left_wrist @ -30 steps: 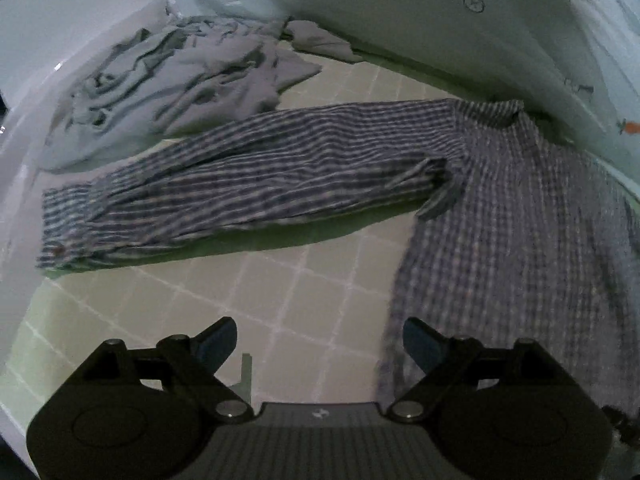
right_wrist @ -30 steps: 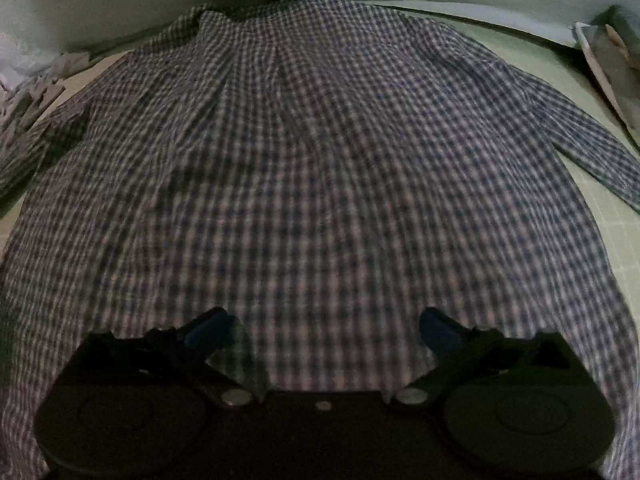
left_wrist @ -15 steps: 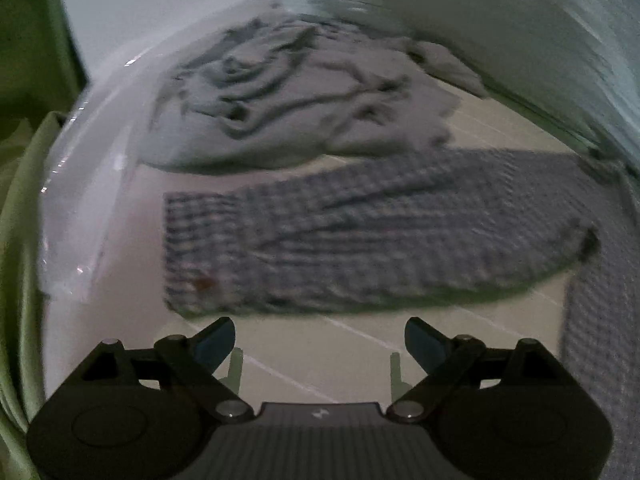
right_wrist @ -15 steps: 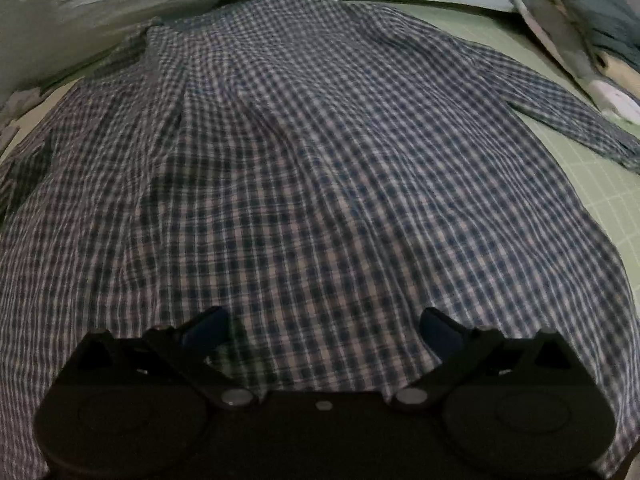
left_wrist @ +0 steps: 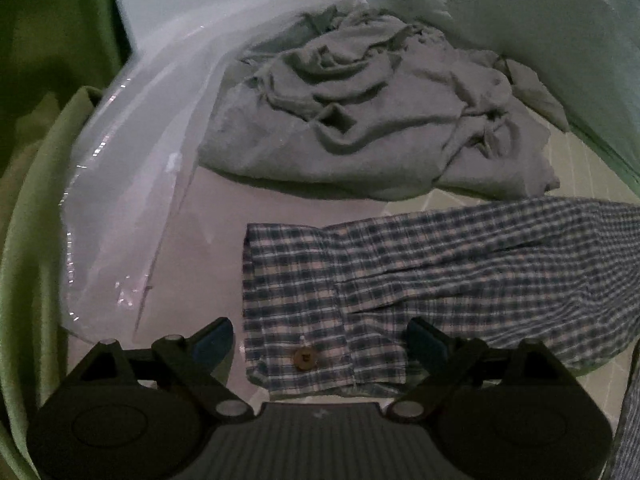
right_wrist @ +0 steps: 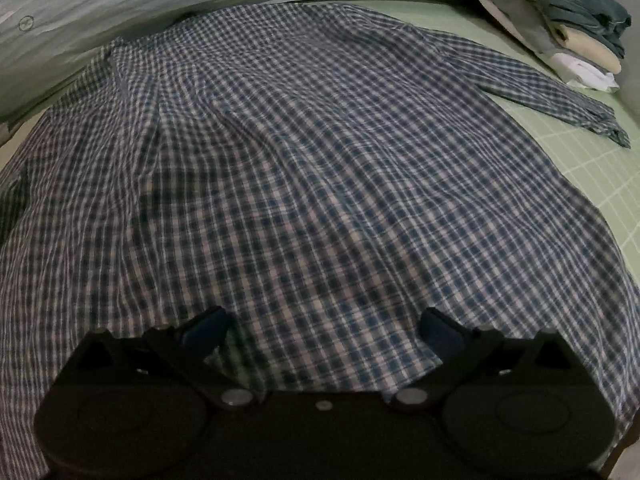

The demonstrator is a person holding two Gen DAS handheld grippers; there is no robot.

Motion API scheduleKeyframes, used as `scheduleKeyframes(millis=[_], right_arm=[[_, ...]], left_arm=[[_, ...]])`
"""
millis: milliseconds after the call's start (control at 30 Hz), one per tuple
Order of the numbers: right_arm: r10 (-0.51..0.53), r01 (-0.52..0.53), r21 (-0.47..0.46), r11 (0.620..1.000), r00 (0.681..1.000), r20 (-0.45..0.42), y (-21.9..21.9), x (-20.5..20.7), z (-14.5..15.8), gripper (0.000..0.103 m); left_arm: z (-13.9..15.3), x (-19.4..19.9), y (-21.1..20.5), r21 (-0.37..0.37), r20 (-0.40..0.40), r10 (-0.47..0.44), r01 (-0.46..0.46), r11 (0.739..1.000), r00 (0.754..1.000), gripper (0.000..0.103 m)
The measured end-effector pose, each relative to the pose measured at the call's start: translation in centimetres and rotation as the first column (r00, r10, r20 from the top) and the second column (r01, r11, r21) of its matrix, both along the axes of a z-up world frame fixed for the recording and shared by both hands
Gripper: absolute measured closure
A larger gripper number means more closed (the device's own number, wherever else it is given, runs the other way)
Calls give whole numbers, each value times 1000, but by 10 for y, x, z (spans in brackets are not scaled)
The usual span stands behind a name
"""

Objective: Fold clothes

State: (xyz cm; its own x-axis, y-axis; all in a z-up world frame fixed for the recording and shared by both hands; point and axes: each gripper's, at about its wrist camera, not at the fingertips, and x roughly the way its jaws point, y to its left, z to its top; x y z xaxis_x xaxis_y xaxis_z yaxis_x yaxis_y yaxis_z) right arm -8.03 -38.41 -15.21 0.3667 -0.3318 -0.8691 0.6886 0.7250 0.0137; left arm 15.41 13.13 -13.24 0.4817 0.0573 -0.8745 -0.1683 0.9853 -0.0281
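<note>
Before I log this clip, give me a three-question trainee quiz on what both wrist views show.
1. True or false: the left claw is shut on the plaid sleeve cuff.
2. What lies beyond that cuff? A) crumpled grey garment B) a basket C) shoes
3. Fill in: the right claw hovers open over the plaid shirt; the folded stack sits at that view's upper ____.

Key: 1 false; 2 A; 3 right.

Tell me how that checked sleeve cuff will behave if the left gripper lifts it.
The cuff looks like thin woven cloth lying flat, so it will probably droop. The sleeve would likely trail behind. The left gripper is open around it.
</note>
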Motion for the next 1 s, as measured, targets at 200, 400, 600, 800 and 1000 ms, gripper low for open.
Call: scheduleKeyframes(millis=[200,400,600,800,1000], right_arm=[[-32,32,5,999,999,-9,3,3,1,0],[-31,31,-4,1000,1000,-1,4,1,0,0],[-3,3,-12,1000,1000,5,9,0,0,0],[68,-68,11,998,998,0,2,-5,0,0],[64,-66,42,997,997,35,-13,-26,3,0]], left_arm=[[-3,4,-5,17,1,-19,19,1000,1000,11],[2,2,-9,37,29,-30,29,999,999,39],[14,9,-19,2,35,-75,75,997,997,75],[56,1,-69,-12,145,-203,207,978,968,78],[92,-13,-161,-66,243,-348,373,925,905,79]])
